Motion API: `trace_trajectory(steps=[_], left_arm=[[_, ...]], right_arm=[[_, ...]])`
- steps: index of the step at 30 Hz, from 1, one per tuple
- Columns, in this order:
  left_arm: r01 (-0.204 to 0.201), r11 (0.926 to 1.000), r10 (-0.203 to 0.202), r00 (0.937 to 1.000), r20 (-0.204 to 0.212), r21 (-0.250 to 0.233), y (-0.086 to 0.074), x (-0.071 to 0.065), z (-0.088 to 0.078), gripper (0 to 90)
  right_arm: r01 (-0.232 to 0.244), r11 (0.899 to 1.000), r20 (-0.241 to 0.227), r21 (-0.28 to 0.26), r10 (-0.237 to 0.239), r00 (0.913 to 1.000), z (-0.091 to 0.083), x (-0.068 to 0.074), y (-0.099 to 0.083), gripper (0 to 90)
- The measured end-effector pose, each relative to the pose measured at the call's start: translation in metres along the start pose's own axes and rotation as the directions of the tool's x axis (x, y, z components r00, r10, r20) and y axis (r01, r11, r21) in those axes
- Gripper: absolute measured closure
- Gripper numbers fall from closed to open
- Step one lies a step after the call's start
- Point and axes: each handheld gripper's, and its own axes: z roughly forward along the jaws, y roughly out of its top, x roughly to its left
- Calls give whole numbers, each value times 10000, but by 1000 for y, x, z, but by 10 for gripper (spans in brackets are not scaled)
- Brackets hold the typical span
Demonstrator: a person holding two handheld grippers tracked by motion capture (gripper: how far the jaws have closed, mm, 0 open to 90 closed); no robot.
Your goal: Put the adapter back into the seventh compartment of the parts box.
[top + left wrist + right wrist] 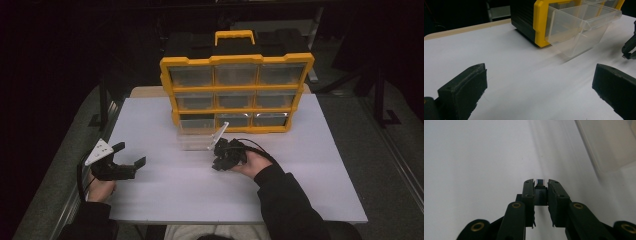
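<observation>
Right hand-held gripper (541, 185) — small metallic block (540, 181)

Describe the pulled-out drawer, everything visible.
The clear drawer is see-through plastic with a flanged front lip, looks empty, and is slid partway out of the bottom-left slot of the yellow-framed organizer. It sits level over the white table, its back end in the frame. Neither tool touches it; the right tool is nearest.

The left gripper (131, 154) rests low with its jaws spread wide apart, held by the left hand (100, 189), while the right gripper (541, 182), held by the right hand (254, 164), has its jaws clamped on a small dark part (540, 192).
</observation>
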Motion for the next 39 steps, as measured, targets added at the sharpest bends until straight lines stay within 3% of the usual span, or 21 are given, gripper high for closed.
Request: trace_trajectory(steps=[17,39], left_arm=[[23,10000,-23,10000,-12,4,0,0,0,0],[30,10000,-30,10000,-46,23,0,0,1,0]], right_arm=[[-101,9996,332,-256,110,9994,-35,-6,-3,746],[-153,9988,751,-455,187,9970,-67,-12,-4,746]])
